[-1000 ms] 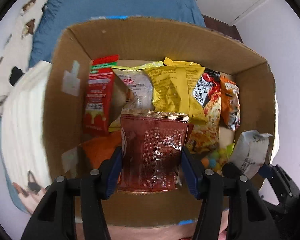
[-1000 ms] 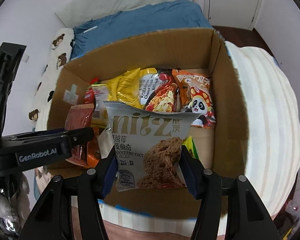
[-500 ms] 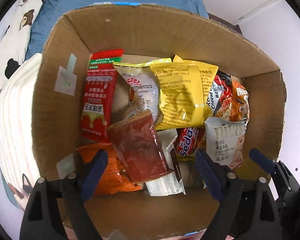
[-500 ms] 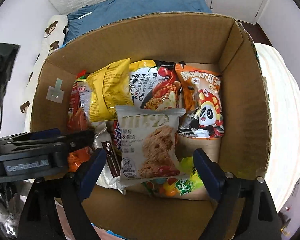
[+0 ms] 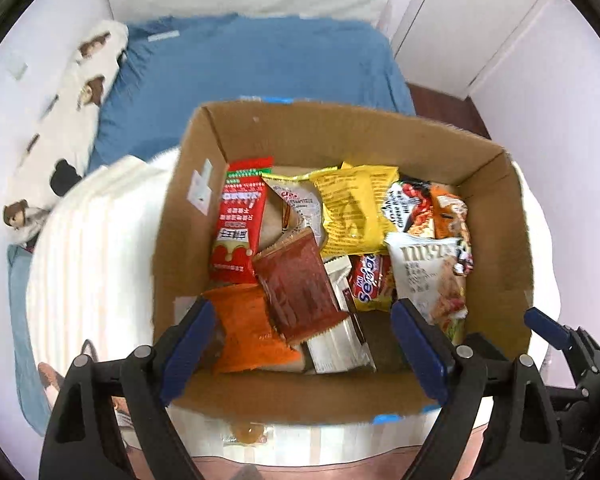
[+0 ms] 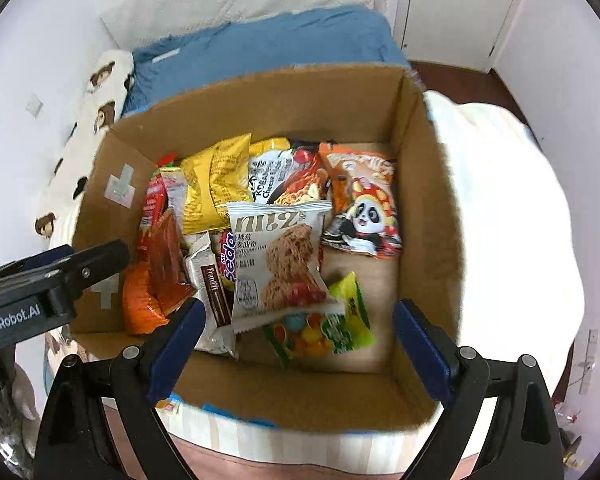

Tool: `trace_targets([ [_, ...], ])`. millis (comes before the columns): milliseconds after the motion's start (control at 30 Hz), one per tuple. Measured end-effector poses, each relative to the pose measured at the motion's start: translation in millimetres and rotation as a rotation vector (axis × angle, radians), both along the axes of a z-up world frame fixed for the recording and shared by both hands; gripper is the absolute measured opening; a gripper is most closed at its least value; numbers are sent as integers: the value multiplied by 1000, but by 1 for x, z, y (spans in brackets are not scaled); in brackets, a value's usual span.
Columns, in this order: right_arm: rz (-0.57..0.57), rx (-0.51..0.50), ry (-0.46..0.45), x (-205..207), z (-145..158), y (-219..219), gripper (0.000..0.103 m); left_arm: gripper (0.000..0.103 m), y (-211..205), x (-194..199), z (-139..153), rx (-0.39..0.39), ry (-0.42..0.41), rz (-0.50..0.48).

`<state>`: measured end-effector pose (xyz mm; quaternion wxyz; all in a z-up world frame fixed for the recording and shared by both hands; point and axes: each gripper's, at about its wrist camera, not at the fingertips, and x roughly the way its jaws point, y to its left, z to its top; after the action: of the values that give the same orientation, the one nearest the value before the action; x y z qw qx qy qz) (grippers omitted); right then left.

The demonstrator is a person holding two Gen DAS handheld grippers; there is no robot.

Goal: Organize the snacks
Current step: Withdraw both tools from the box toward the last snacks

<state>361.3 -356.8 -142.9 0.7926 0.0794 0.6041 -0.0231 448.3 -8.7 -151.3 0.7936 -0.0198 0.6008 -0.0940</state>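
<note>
An open cardboard box (image 5: 496, 216) (image 6: 424, 208) holds several snack packs. The dark red packet (image 5: 298, 290) lies in it on an orange pack (image 5: 248, 328). The white cookie pack (image 6: 278, 256) (image 5: 426, 272) lies in the middle, over a green candy bag (image 6: 324, 330). My left gripper (image 5: 302, 344) is open and empty above the box's near edge. My right gripper (image 6: 296, 348) is open and empty above the near edge too. The left gripper also shows at the left of the right wrist view (image 6: 60, 276).
The box rests on a white striped cushion (image 5: 88, 256) (image 6: 508, 216) on a bed with a blue sheet (image 5: 252, 76). A bear-print pillow (image 5: 60, 128) lies at the left. White cupboard doors (image 5: 472, 20) stand at the back right.
Both grippers opened and let go of their packs, the dark red packet and the cookie pack, which now lie in the box. Both grippers have pulled back and up from the box.
</note>
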Motion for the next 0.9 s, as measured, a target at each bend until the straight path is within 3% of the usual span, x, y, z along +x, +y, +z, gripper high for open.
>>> trace_targets([
  [267, -6, -55, -133, -44, 51, 9, 97, 90, -3, -61, 46, 38, -173, 0],
  [533, 1, -65, -240, -101, 95, 20, 97, 90, 12, -108, 86, 46, -293, 14],
  [733, -10, -17, -275, -138, 113, 26, 97, 90, 23, -137, 98, 38, -316, 23],
  [900, -25, 70, -277, -164, 117, 23, 97, 90, 32, -163, 87, 35, -288, 38],
])
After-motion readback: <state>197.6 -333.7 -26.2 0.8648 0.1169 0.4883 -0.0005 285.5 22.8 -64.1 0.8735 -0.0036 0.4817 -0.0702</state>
